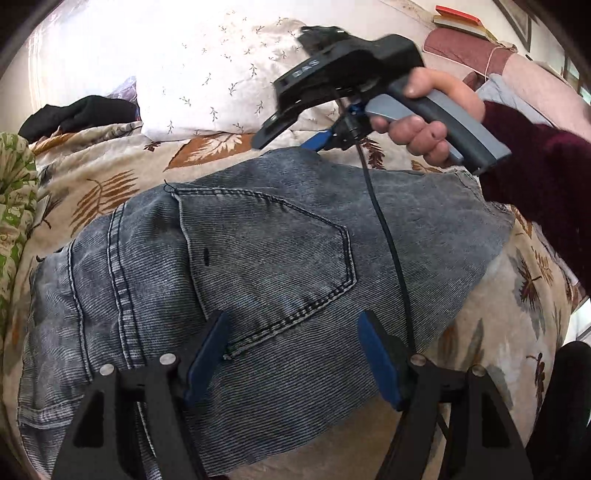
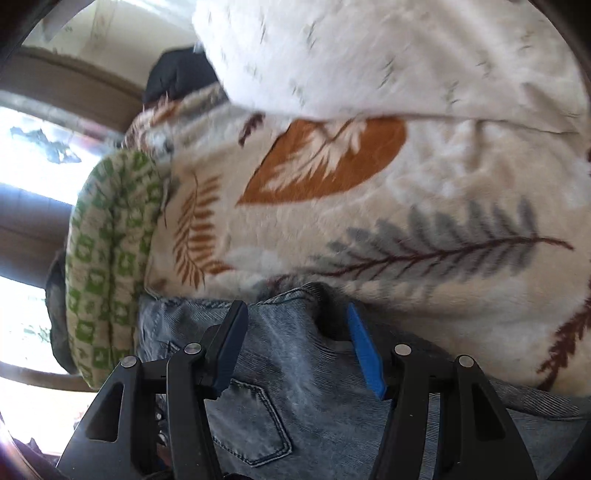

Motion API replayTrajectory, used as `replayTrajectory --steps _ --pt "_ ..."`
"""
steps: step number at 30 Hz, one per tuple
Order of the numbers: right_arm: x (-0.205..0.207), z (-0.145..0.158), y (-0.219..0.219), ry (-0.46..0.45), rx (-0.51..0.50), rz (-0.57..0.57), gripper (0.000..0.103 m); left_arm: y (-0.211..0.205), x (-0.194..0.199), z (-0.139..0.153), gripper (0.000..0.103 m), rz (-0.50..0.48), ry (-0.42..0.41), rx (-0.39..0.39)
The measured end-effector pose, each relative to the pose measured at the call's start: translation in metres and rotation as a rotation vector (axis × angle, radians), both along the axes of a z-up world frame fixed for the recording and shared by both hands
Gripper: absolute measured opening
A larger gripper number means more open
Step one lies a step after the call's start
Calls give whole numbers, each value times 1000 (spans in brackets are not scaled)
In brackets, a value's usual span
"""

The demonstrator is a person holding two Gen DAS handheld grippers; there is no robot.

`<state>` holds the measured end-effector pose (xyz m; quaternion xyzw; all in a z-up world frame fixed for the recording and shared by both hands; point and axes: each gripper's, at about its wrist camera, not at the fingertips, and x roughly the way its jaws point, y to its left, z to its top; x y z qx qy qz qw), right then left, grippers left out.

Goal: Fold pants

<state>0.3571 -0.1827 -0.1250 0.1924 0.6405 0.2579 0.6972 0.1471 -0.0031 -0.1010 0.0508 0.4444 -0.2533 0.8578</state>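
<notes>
Both grippers stand released over one pair of pants: the left gripper (image 1: 295,354) hangs with its two blue-padded fingers spread apart above the denim, nothing between the pads, and the right gripper (image 2: 295,354) likewise shows its two fingers parted with only cloth lying below them, pressing on nothing. One bed carries everything, covered by a single cream blanket (image 1: 110,177) printed with brown and grey leaves. On that blanket lies the one pair of grey-blue denim pants (image 1: 258,258), folded into a broad flat bundle with a back pocket (image 1: 266,266) facing up; in the right wrist view its edge sits against the blanket just past the fingertips, and a second pocket outline shows lower between the fingers. One white pillow (image 1: 207,74) with small sprig marks rests at the head of the bed, well beyond the pants. One green-and-cream patterned cloth (image 1: 14,206) bunches at the bed's side, near the pants' edge. One dark garment (image 1: 77,114) lies heaped beside the pillow. One hand (image 1: 428,122) in a maroon sleeve (image 1: 535,184) grips the right gripper's grey handle, tilted downward over the far edge of the pants, with one black cable (image 1: 388,240) trailing from it across the denim. Books (image 1: 461,20) lie far off at the top right.
</notes>
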Motion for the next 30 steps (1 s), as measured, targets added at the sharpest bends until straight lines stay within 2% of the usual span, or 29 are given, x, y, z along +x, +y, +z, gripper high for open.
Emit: replayTrajectory --steps 1,4,5,6,13,19,23,25,27,28,30 --pt "0 -2 6 10 -22 14 54 0 -1 1 74 -2 -4 -3" --pt "-3 -6 19 36 -58 65 35 3 -3 2 75 6 -6 -28" --pt "-4 -8 23 38 -103 81 21 5 -3 3 75 10 -6 -39" --pt "-5 -8 27 29 -144 91 14 6 -3 3 75 14 -8 -48" --pt "-8 -8 27 -49 -202 5 11 0 -5 -2 75 -8 -31 3" --pt "-1 -21 32 -60 -210 -64 10 -5 -9 -3 77 -30 -60 51" --pt "1 -26 26 -41 -180 -114 8 -4 -11 -3 77 -32 -56 48" --pt "1 -25 22 -15 -152 -140 11 -3 -13 -2 77 -39 -60 53" --pt "-1 -16 13 -17 -107 -184 13 -1 -14 -2 77 -39 -58 51" --pt "-3 -6 7 -53 -91 -222 14 -1 -12 -2 77 -36 -56 49" --pt "-11 19 -4 -129 -56 -253 23 0 -12 -1 77 -28 -51 44"
